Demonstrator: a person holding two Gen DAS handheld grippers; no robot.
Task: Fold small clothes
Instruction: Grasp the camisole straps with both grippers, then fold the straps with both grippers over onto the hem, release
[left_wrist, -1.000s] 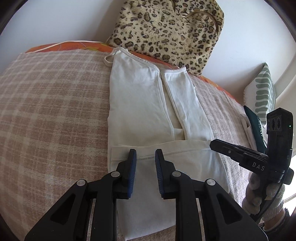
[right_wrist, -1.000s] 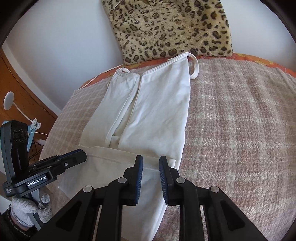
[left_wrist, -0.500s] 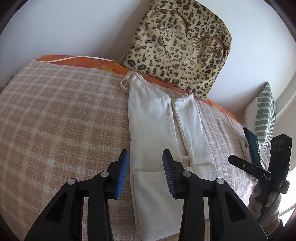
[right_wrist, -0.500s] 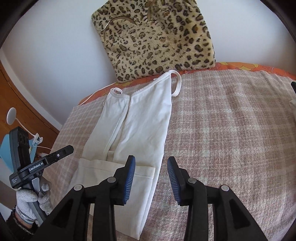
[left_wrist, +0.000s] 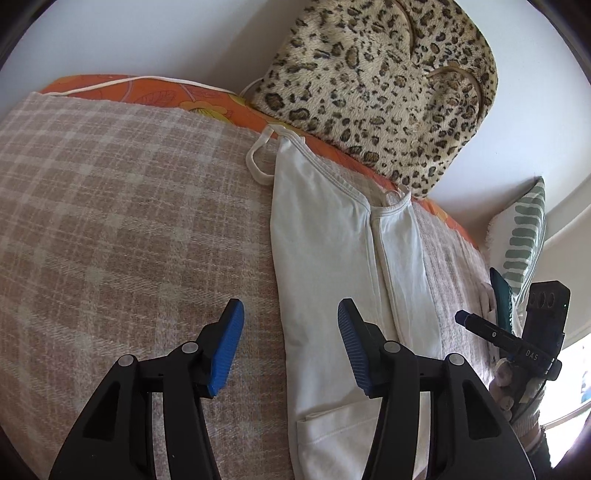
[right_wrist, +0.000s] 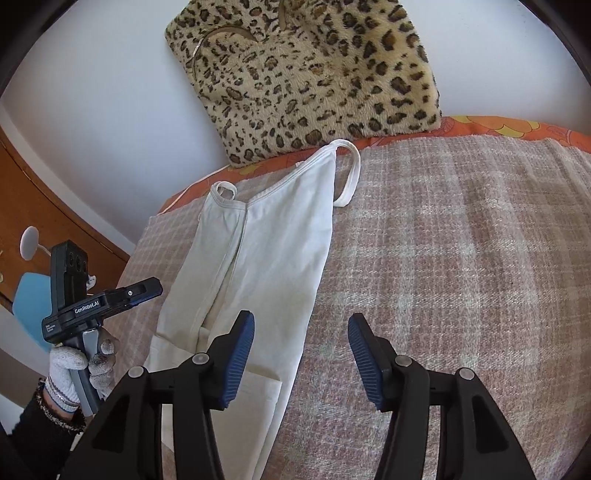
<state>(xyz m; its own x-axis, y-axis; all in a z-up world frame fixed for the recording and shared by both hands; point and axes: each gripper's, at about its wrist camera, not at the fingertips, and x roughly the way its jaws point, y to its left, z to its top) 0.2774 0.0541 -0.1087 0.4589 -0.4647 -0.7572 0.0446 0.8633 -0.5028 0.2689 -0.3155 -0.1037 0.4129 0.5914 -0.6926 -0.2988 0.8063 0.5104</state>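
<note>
Lying under both spread grippers (left_wrist: 290, 349) (right_wrist: 301, 354), white top (left_wrist: 325, 258).

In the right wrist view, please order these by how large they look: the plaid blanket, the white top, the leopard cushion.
1. Beige plaid woven blanket.
2 and 3. Furry leopard-print cushion and white folded strappy cotton top look alike; the cushion lies farther away, so I leave them unranked.

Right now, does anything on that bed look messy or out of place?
Only slightly: the white top lies folded lengthwise, but one strap loop sticks out sideways onto the plaid blanket. Both tongs are open and hold nothing.
</note>
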